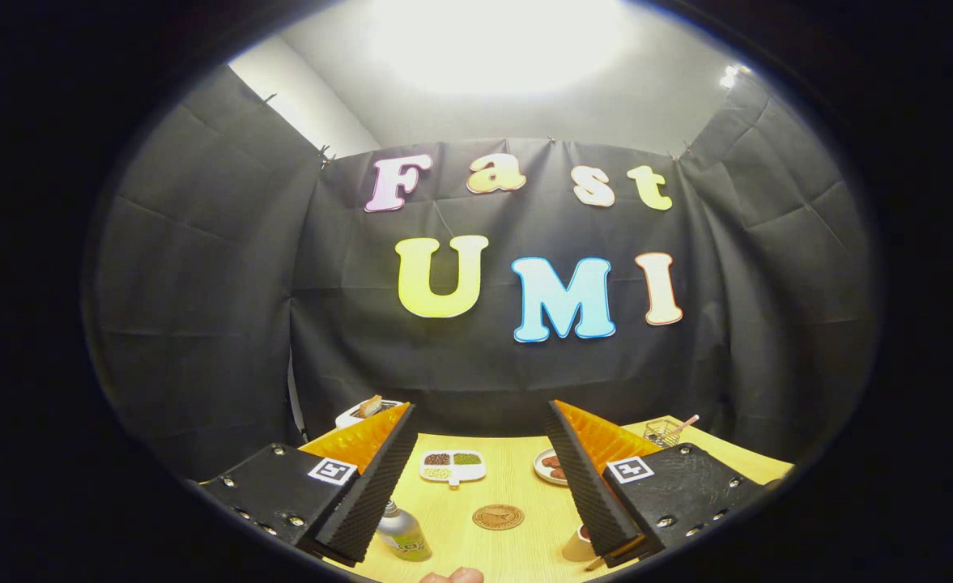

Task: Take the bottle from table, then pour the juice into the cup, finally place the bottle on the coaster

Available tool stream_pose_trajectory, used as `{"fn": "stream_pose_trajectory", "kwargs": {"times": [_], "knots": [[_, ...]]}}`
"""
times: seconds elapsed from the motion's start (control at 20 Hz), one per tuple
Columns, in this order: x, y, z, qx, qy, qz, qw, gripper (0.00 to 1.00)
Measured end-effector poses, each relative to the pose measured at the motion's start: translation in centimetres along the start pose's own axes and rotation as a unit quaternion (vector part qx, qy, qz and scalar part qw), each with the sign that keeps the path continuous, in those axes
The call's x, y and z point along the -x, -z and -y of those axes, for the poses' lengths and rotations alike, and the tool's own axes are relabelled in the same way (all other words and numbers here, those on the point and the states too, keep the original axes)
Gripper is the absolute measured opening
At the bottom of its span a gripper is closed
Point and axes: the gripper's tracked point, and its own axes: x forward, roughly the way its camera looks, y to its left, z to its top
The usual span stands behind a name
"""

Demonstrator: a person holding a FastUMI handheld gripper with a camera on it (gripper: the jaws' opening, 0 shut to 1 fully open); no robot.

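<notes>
My gripper [484, 546] stands open above the near part of the wooden table [516, 478], with nothing between its fingers. A small bottle [402, 533] with a silver cap and a yellow-green label stands just inside the left finger [371, 494], partly hidden by it. The round brown coaster [498, 517] lies flat on the table ahead, between the two fingers. A pale cup [580, 544] peeks out beside the right finger [589, 486], mostly hidden behind it.
A white divided dish [453, 465] with grains sits beyond the coaster. A plate [550, 466] with brown food lies to its right. A wire basket [664, 431] stands at the far right, a white toaster [367, 411] at the far left. A fingertip [453, 576] shows at the near edge.
</notes>
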Motion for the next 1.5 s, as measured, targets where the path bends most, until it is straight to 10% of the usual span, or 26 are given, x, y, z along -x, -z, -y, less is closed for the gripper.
{"fn": "stream_pose_trajectory", "kwargs": {"times": [1.5], "knots": [[-1.2, 10.2, -9.3, 0.006, -0.012, -0.055, 0.998, 0.97]]}}
